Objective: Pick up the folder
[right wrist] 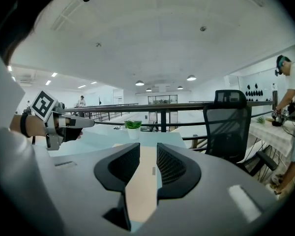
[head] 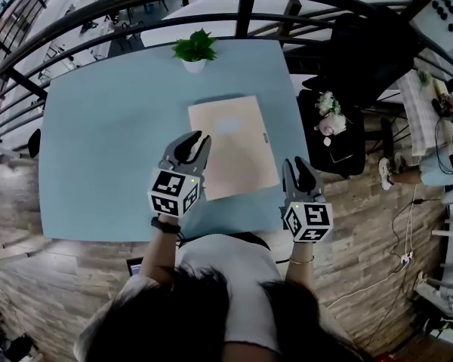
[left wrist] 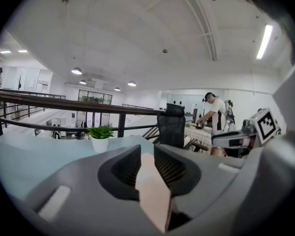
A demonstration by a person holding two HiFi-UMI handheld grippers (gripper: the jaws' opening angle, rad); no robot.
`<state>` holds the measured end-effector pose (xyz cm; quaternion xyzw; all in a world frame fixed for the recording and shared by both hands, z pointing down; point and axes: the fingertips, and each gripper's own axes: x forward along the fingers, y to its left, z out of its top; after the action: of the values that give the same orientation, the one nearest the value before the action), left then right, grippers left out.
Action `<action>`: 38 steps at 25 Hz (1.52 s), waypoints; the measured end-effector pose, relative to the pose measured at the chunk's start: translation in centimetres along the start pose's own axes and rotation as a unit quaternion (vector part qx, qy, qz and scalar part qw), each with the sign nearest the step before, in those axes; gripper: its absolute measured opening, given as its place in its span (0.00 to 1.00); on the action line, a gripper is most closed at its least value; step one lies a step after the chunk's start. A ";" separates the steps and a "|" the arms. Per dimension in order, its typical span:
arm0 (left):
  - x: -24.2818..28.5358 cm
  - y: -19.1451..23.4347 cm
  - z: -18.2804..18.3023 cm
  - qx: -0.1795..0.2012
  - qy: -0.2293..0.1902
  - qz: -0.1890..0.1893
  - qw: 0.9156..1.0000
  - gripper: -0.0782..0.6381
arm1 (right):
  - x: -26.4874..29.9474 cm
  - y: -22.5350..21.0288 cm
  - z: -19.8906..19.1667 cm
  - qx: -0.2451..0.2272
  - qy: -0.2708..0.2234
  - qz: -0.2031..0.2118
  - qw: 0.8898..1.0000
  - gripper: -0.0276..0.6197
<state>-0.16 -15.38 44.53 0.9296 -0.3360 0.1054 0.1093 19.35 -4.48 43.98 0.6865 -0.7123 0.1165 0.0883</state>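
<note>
Folder [head: 234,145] lies flat on the bench [head: 98,142], right of centre and slightly skewed, w/ its near edge close to the bench's near edge. A potted plant [head: 195,49] stands at the far edge. Left hand-held gripper [head: 192,137] hovers over the folder's near-left corner; right hand-held gripper [head: 300,164] sits just off its near-right side. Both have jaws only narrowly apart w/ nothing pinched, and the folder shows thru each gap.

Risks, imo:
- Thin flat item, so jaws this narrow prob skid over the cover instead of getting under an edge, shoving it far-ward twd the plant.
- Grabbing only the top cover means the folder flops open.
- Uneven L/R grip means it twists or slips out.
</note>
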 end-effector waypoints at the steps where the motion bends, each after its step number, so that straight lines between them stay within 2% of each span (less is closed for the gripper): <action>1: 0.0 0.4 0.0 -0.003 0.002 0.004 1.000 0.23 | 0.7 0.1 0.1 -0.001 0.003 0.005 1.000 0.17; 8: -0.6 2.6 -0.6 -0.020 0.010 0.040 0.999 0.23 | 4.6 0.7 0.1 -0.005 0.021 0.048 0.999 0.17; 20: -1.5 2.4 0.1 -0.039 0.005 0.118 0.992 0.23 | 7.7 -0.1 2.0 -0.008 0.025 0.141 0.990 0.17; 29: -0.9 1.2 -0.7 -0.059 0.013 0.137 0.989 0.23 | 8.5 -0.3 1.5 0.009 0.037 0.185 0.982 0.17; 38: -0.1 0.9 -3.2 -0.095 0.029 0.145 0.984 0.25 | 8.9 -0.8 -0.5 0.037 0.062 0.205 0.976 0.17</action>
<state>-1.24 -15.10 47.66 0.8531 -0.4721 0.1143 0.1905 19.72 -12.90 47.01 0.5203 -0.8259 0.2012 0.0813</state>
